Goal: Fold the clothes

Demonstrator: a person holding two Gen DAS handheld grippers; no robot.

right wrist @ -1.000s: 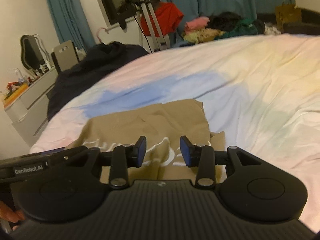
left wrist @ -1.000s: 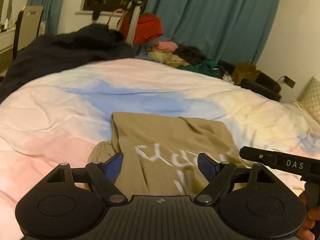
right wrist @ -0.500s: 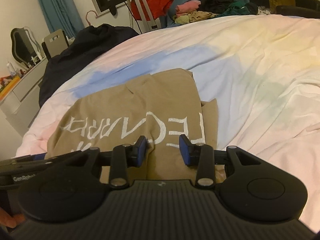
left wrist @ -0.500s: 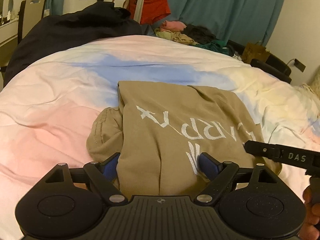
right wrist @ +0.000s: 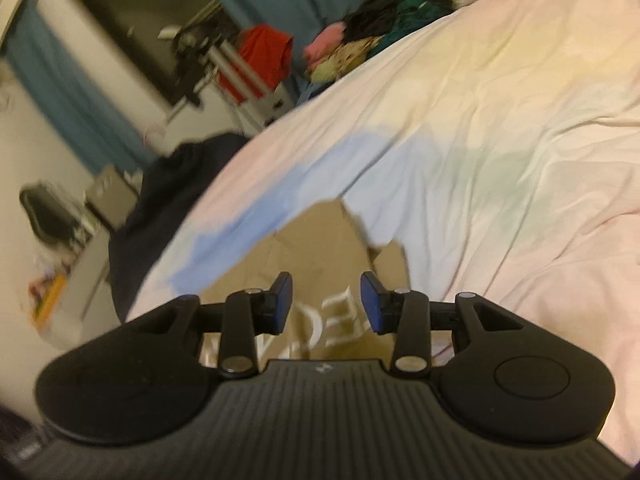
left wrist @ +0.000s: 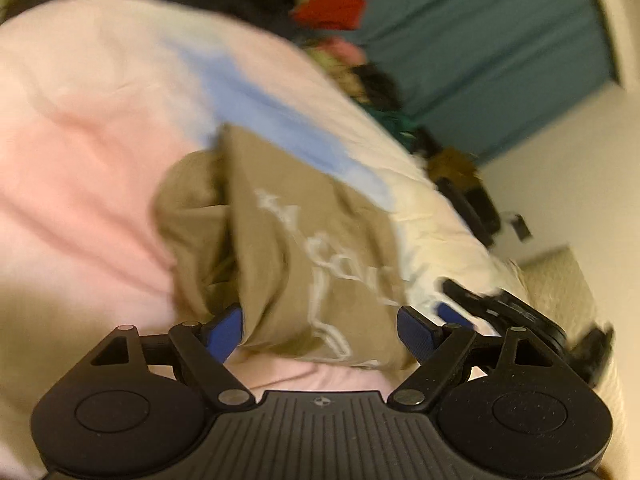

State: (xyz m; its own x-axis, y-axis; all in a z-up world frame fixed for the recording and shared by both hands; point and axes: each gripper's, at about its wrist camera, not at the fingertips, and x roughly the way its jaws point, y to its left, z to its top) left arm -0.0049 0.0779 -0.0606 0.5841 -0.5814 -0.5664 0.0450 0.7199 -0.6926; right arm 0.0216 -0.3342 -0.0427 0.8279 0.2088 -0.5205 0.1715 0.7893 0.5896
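Note:
A tan shirt (left wrist: pixel 288 240) with white lettering lies partly folded on the pastel duvet (left wrist: pixel 80 152); a sleeve bunches out at its left side. My left gripper (left wrist: pixel 320 330) is open over the shirt's near edge, with the cloth between the blue pads, not clamped. In the right wrist view the shirt (right wrist: pixel 320 248) lies just ahead, and my right gripper (right wrist: pixel 326 304) is open above its lettered part. The right gripper also shows at the right of the left wrist view (left wrist: pixel 496 304). Both views are tilted and blurred.
The duvet (right wrist: pixel 500 140) spreads wide to the right. A dark garment (right wrist: pixel 168 184) lies at the bed's far left corner. A pile of coloured clothes (right wrist: pixel 352 48) and a red cloth (right wrist: pixel 266 54) sit beyond the bed by teal curtains (left wrist: pixel 500 40). A dresser (right wrist: pixel 72 280) stands at left.
Both grippers have rolled and moved fast, blurring the views. The left one tilted right, the right one tilted left. Both stay open over the shirt's near edge.

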